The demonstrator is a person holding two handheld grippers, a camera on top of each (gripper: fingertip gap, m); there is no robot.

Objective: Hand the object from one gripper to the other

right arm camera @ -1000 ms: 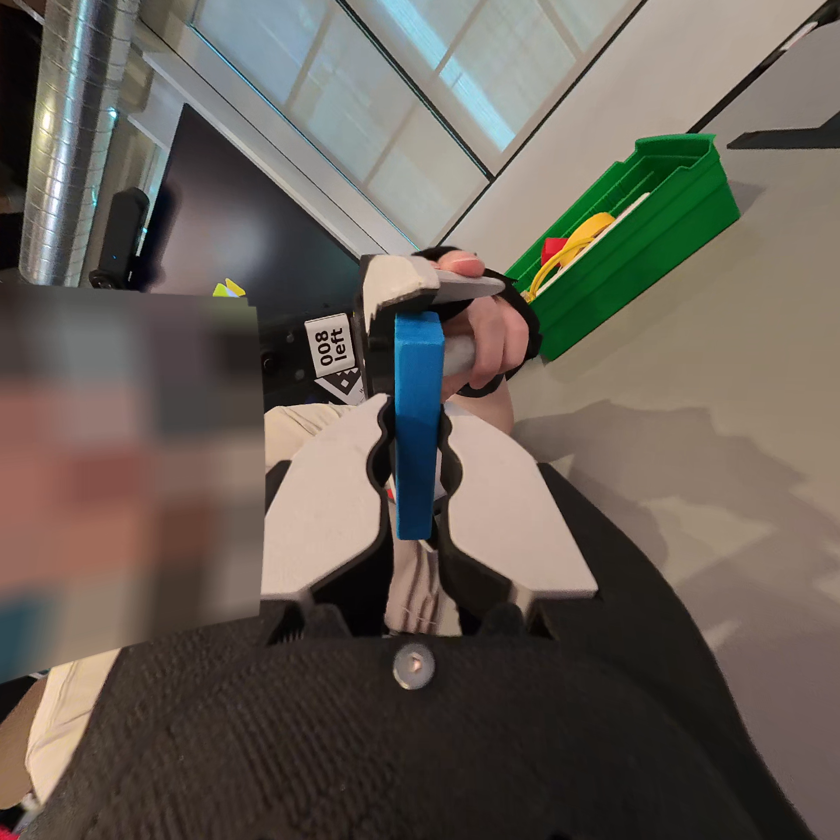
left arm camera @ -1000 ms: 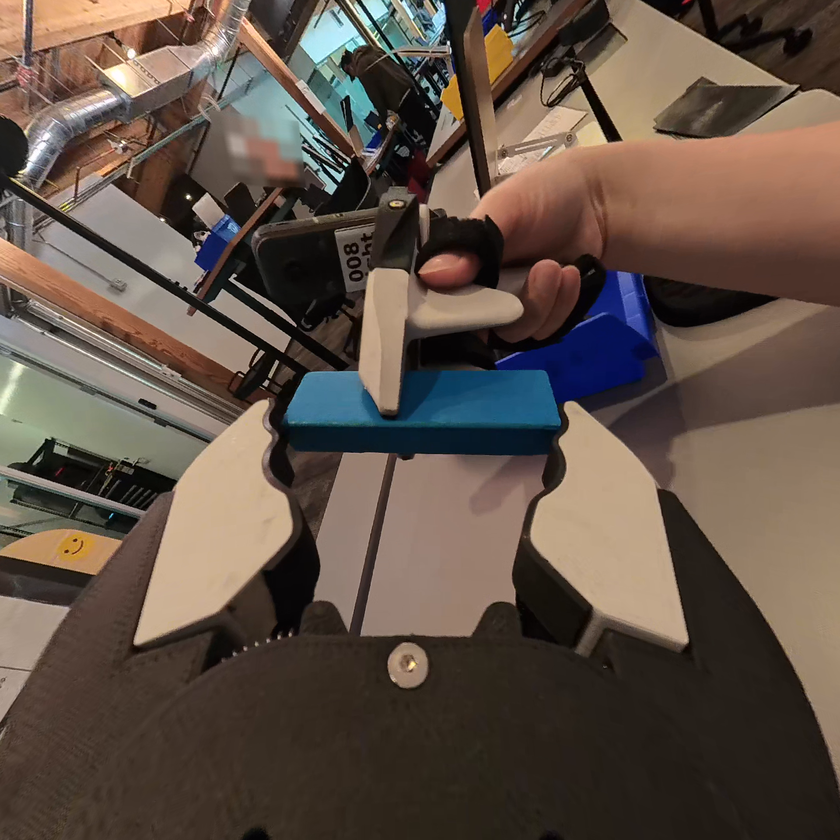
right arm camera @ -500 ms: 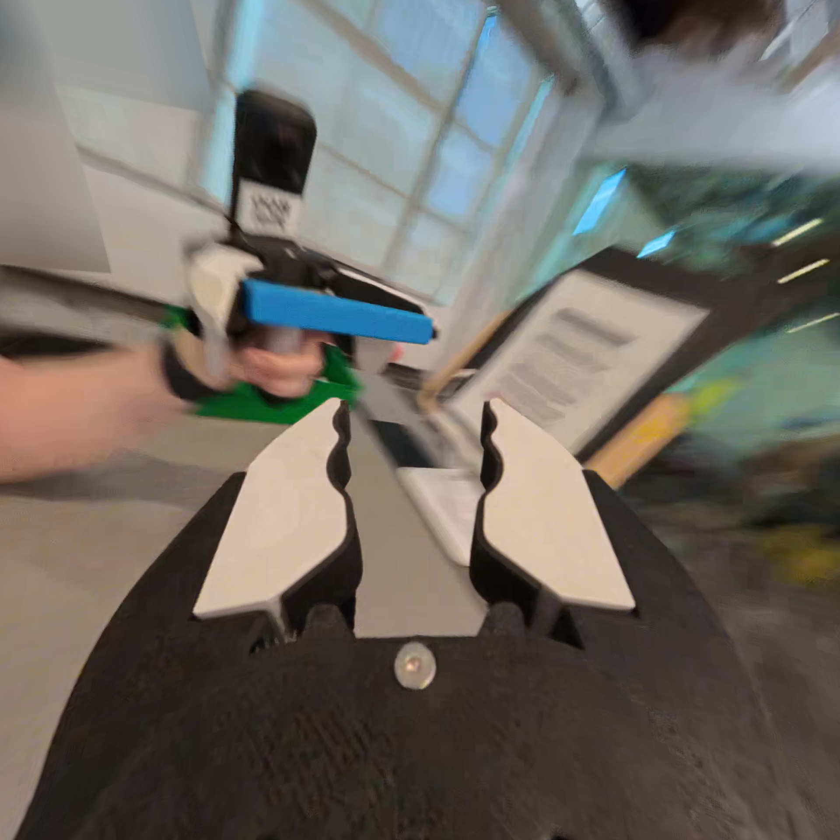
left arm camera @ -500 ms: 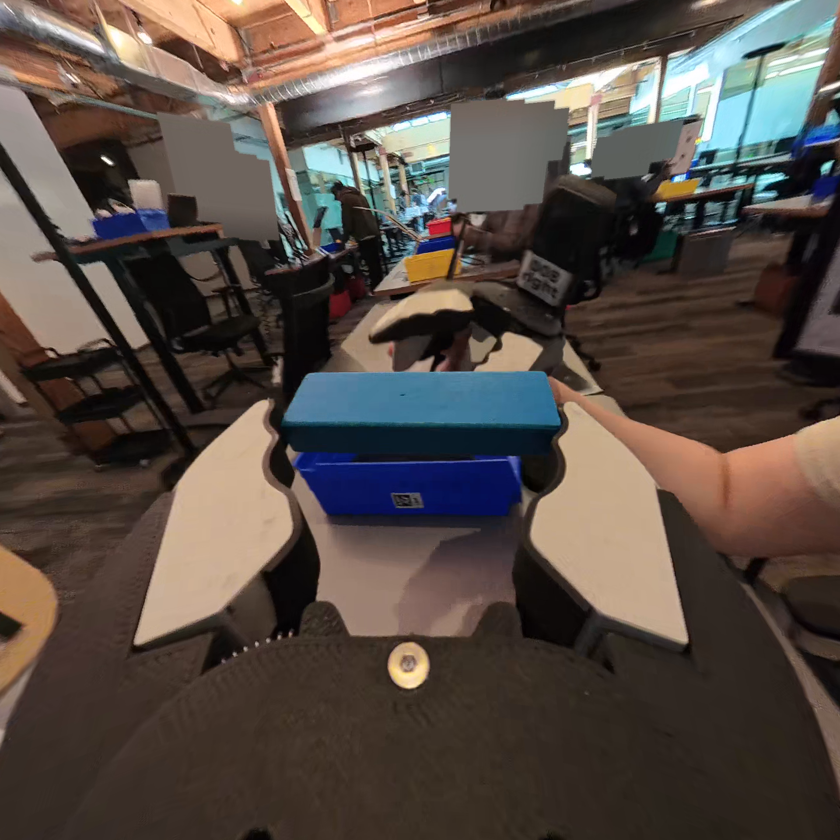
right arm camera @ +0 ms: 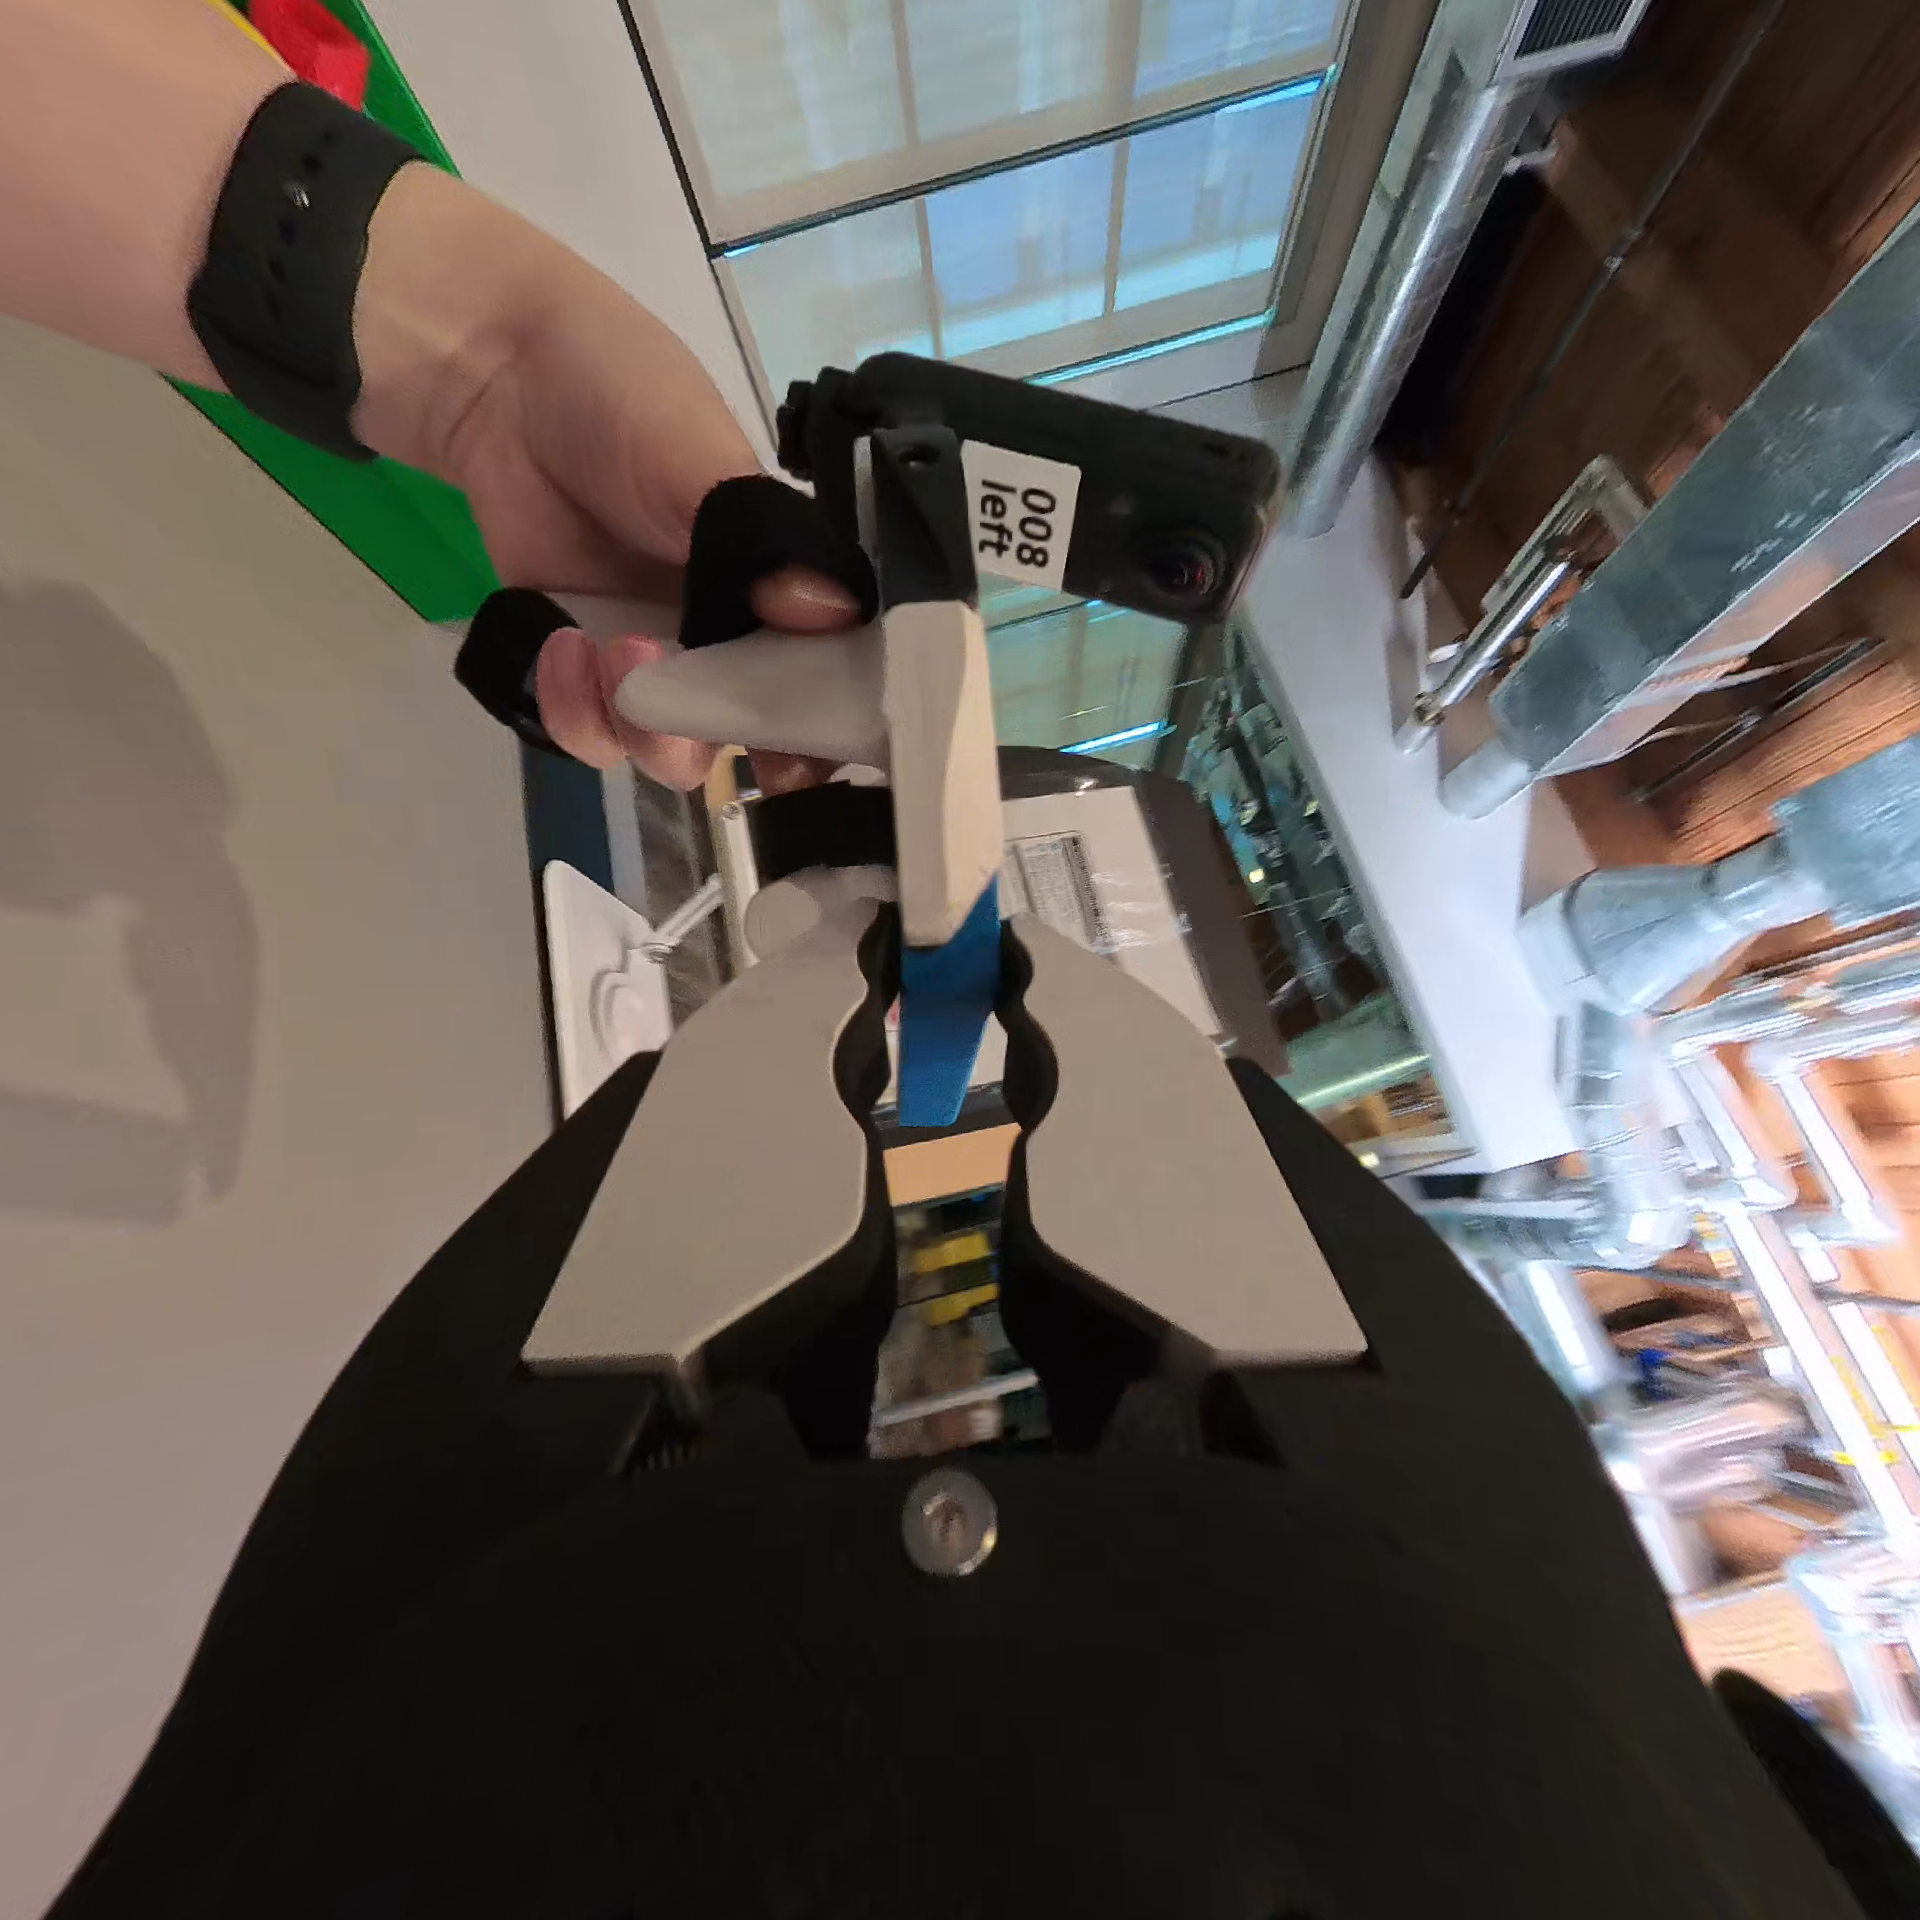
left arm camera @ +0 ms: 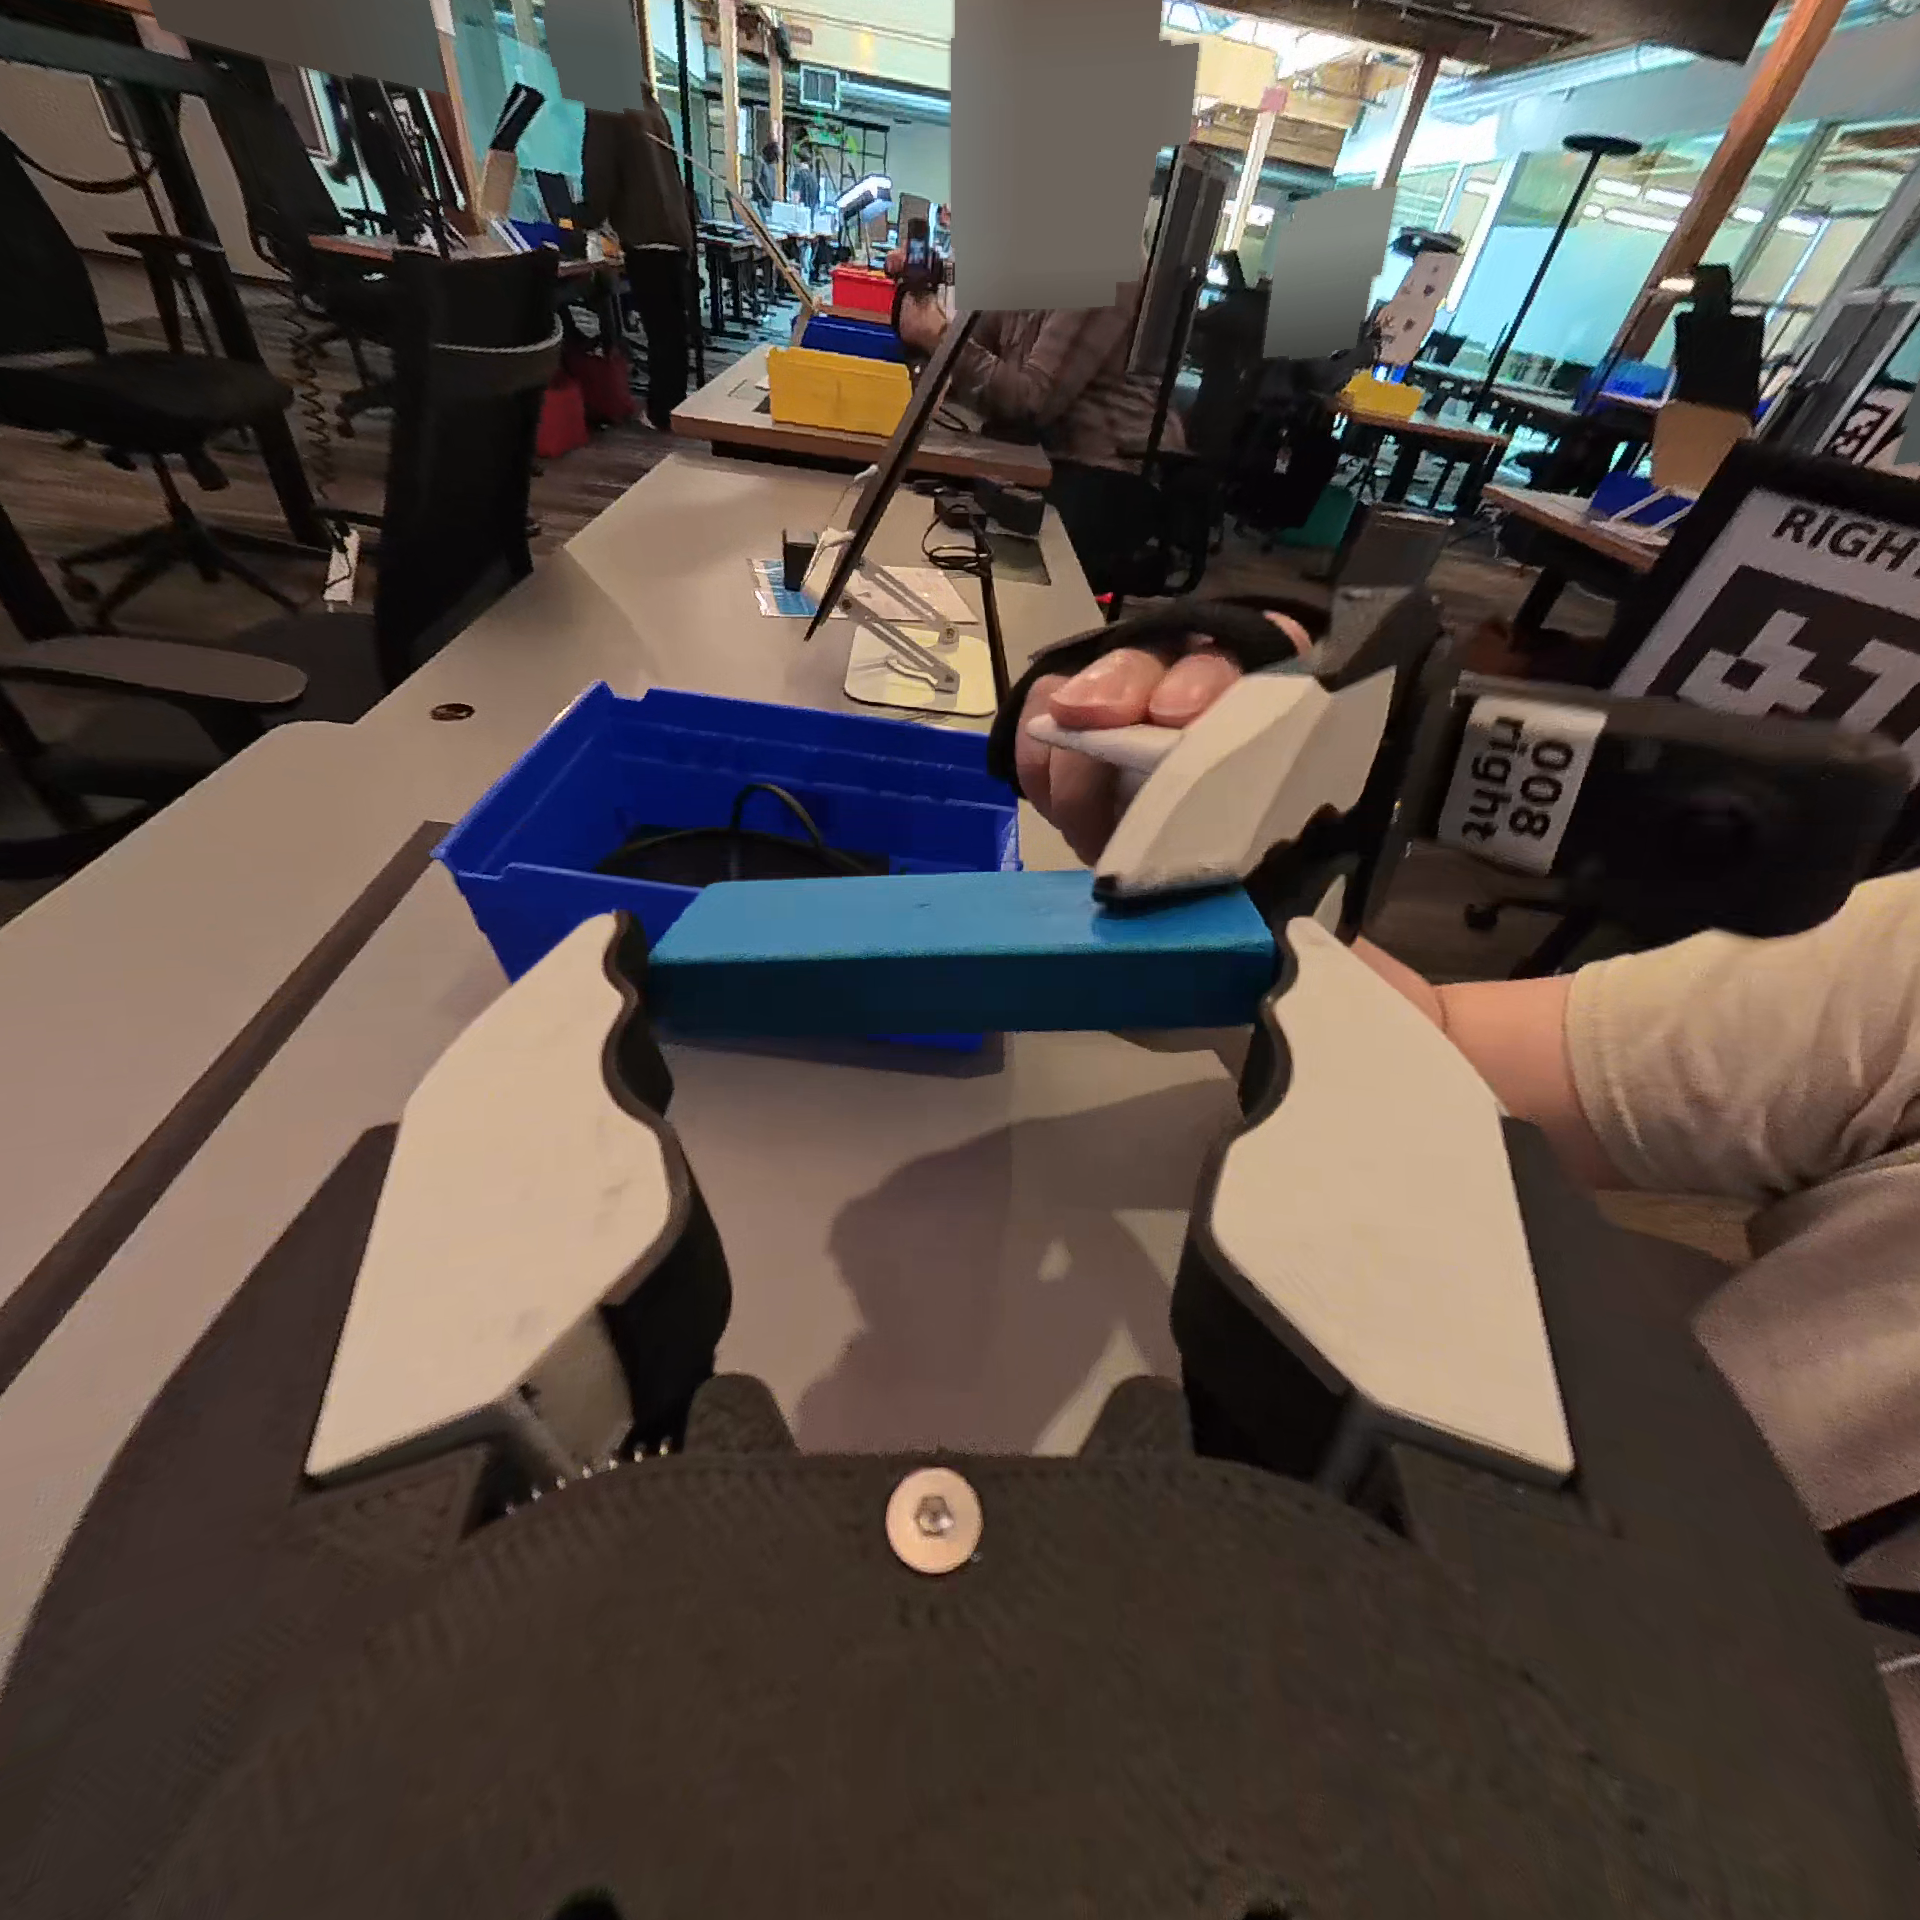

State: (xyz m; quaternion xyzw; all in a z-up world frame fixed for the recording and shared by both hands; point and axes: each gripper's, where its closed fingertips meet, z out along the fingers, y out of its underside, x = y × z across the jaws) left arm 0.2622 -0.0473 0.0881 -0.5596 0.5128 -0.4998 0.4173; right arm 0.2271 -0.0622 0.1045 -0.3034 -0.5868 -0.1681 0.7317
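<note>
A flat blue block is held by its two short ends between the fingertips of my left gripper, which is shut on it above the grey table. My right gripper reaches in from the right, and its upper finger pad lies on top of the block's right end. In the right wrist view the block stands edge-on between the fingertips of my right gripper, which press both of its faces. One of the left gripper's fingers covers the block's far end there.
An open blue bin with a black cable inside sits on the table just behind the block. A green bin lies beyond the person's left hand. A tablet stand stands farther back. Chairs, desks and people fill the background. The tips of both grippers are at nearly the same place.
One second ago my right gripper gripped the block's middle. It then opened and pulled away. Now it is shut on the block's right end. My left gripper kept its hold throughout.
</note>
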